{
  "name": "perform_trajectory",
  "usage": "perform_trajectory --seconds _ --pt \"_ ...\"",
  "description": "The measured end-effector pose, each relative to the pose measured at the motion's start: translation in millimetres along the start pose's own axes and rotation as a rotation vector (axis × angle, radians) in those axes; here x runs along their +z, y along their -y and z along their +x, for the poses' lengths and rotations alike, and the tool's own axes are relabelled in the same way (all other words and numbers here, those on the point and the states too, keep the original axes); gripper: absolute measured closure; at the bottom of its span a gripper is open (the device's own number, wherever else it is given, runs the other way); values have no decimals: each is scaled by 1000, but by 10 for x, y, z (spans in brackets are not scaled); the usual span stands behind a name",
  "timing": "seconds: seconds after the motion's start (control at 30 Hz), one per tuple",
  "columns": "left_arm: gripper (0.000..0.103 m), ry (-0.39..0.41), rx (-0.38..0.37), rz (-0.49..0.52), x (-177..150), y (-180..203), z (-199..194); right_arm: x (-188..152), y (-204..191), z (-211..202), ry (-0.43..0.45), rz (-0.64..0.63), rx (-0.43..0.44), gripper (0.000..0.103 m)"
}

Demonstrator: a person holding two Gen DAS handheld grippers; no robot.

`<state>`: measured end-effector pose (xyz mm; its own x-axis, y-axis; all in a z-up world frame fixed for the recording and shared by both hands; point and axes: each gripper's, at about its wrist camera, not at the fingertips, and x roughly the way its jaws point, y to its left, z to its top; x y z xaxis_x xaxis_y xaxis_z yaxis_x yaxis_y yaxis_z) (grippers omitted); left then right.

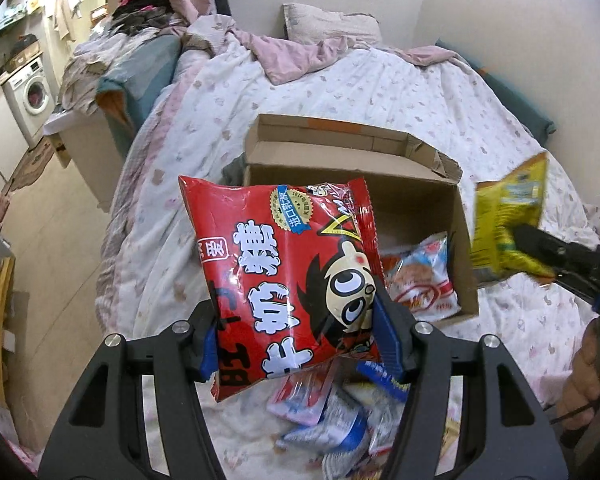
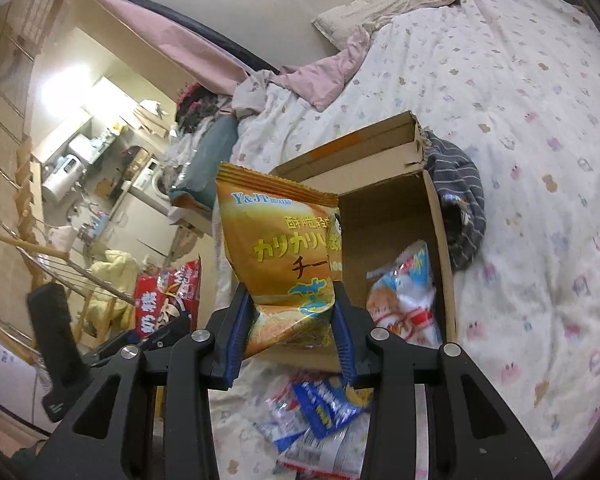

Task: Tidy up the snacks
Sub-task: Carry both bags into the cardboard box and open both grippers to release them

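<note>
My left gripper (image 1: 298,340) is shut on a red candy bag (image 1: 284,264) with a cartoon face, lifted above the bed near the open cardboard box (image 1: 420,196). My right gripper (image 2: 292,332) is shut on a yellow-orange snack bag (image 2: 280,248), held up in front of the same box (image 2: 384,216). In the left wrist view that yellow bag (image 1: 508,216) appears blurred at the right, beside the box. A white-blue snack packet (image 1: 424,276) lies inside the box (image 2: 408,296). The red bag (image 2: 168,300) shows at the left of the right wrist view.
Several small blue and white packets (image 1: 332,420) lie on the patterned bedspread (image 1: 340,92) below both grippers (image 2: 320,412). A grey striped garment (image 2: 460,208) lies by the box. A pillow (image 1: 332,24) sits at the bed's head. A washing machine (image 1: 30,96) stands far left.
</note>
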<state>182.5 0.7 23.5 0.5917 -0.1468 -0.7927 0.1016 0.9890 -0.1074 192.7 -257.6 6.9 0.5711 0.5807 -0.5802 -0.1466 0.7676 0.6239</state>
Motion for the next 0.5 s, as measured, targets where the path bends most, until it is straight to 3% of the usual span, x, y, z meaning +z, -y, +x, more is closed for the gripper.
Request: perform_trajectory --seconds 0.17,0.37,0.5 --pt "45 -1 -14 40 54 149 286 50 85 361 -46 3 -29 63" --pt "45 -3 -9 53 42 176 538 -139 372 706 -128 99 -15 63" --pt "45 10 24 86 59 190 599 -179 466 801 -159 124 -18 63"
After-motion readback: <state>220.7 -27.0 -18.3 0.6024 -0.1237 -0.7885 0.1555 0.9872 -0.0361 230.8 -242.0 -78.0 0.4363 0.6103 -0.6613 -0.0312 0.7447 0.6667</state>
